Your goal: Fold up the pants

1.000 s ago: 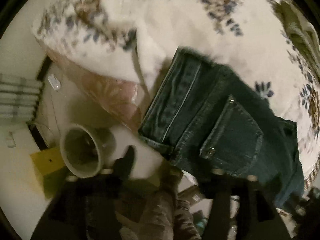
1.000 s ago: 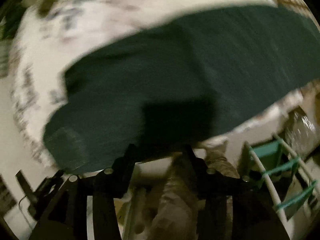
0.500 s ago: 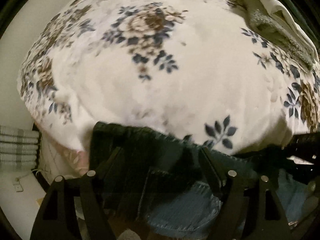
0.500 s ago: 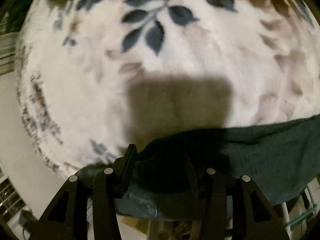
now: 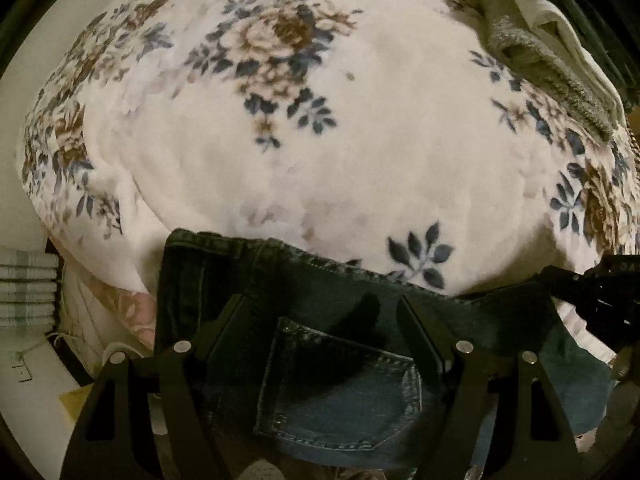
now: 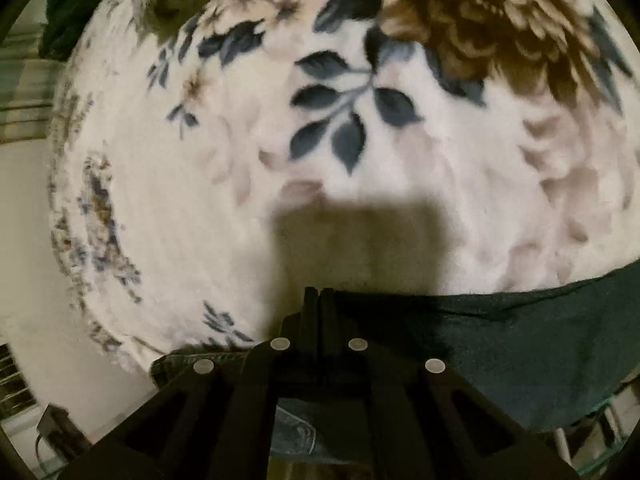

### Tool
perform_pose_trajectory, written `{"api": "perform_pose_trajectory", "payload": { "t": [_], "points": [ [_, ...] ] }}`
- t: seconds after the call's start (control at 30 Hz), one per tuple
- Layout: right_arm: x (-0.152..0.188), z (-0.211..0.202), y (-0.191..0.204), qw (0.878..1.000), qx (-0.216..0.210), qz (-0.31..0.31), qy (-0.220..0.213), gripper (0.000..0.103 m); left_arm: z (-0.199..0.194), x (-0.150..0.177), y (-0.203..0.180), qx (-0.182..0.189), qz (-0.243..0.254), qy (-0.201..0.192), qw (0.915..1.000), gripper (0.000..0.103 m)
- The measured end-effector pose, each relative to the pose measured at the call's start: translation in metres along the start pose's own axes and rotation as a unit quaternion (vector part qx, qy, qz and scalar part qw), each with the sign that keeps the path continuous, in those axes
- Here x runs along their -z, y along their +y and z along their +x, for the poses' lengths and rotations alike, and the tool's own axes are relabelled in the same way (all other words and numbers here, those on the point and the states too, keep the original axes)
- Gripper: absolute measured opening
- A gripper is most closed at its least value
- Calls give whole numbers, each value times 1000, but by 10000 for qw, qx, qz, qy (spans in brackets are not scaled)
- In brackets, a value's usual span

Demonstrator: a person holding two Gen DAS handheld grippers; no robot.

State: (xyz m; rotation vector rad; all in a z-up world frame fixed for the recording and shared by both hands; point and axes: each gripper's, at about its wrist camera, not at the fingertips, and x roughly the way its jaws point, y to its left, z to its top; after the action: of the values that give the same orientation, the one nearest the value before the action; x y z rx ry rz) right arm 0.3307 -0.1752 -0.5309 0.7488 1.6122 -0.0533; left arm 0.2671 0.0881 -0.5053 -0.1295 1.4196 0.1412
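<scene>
Dark blue jeans (image 5: 340, 392) lie at the near edge of a floral blanket (image 5: 320, 140), back pocket up, partly hanging off the bed. My left gripper (image 5: 322, 312) points down over the waistband and pocket, jaws open, fingers (image 5: 236, 316) either side of the denim without pressing it. In the right wrist view the jeans (image 6: 500, 340) run as a dark band to the right. My right gripper (image 6: 320, 300) is shut on their upper edge, its shadow falling on the blanket (image 6: 240, 200). It also shows at the left wrist view's right edge as my right gripper (image 5: 580, 284).
Folded towels (image 5: 552, 52) lie at the blanket's far right corner and show as towels (image 6: 168, 4) in the right wrist view. The bed edge drops to pale floor (image 5: 24, 392) at the left, beside a striped stack (image 5: 28, 284).
Both views swung from the bed's edge onto the blanket, so the jeans now sit low in frame. The right jaws closed together on the jeans' edge. The left jaws stayed open.
</scene>
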Motion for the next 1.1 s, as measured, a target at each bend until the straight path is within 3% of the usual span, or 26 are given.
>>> {"api": "perform_pose_trajectory", "payload": {
  "t": [0.03,0.1,0.23,0.3,0.37,0.5,0.83,0.93,1.1],
  "points": [
    [0,-4,-6,9999,-86,33,83,12,-2,0,-2,12,24,-31,10000,74],
    [3,-14,-15,9996,-254,91,78,53,-8,-1,-8,81,55,-80,9999,74],
    [26,-53,-36,9987,-293,-50,-403,58,-19,4,-31,161,326,-191,9992,75],
    [38,-66,-50,9981,-65,-119,-594,82,-23,8,-49,162,578,-210,9980,85],
    [52,-81,-73,9960,264,-147,-841,94,-25,11,-68,149,822,-189,9963,90],
    [74,-107,-130,9910,743,-101,-1107,94,-35,28,-115,239,1260,-241,9915,93],
    [113,-169,-306,9749,841,1072,-1761,95,-49,90,-239,509,2012,-137,9781,93],
    [129,-186,-364,9651,745,1535,-1988,95,-45,113,-276,543,2190,53,9742,93],
    [147,-201,-473,9377,227,2566,-2332,95,-31,147,-327,576,2445,392,9672,93]
  ]
}}
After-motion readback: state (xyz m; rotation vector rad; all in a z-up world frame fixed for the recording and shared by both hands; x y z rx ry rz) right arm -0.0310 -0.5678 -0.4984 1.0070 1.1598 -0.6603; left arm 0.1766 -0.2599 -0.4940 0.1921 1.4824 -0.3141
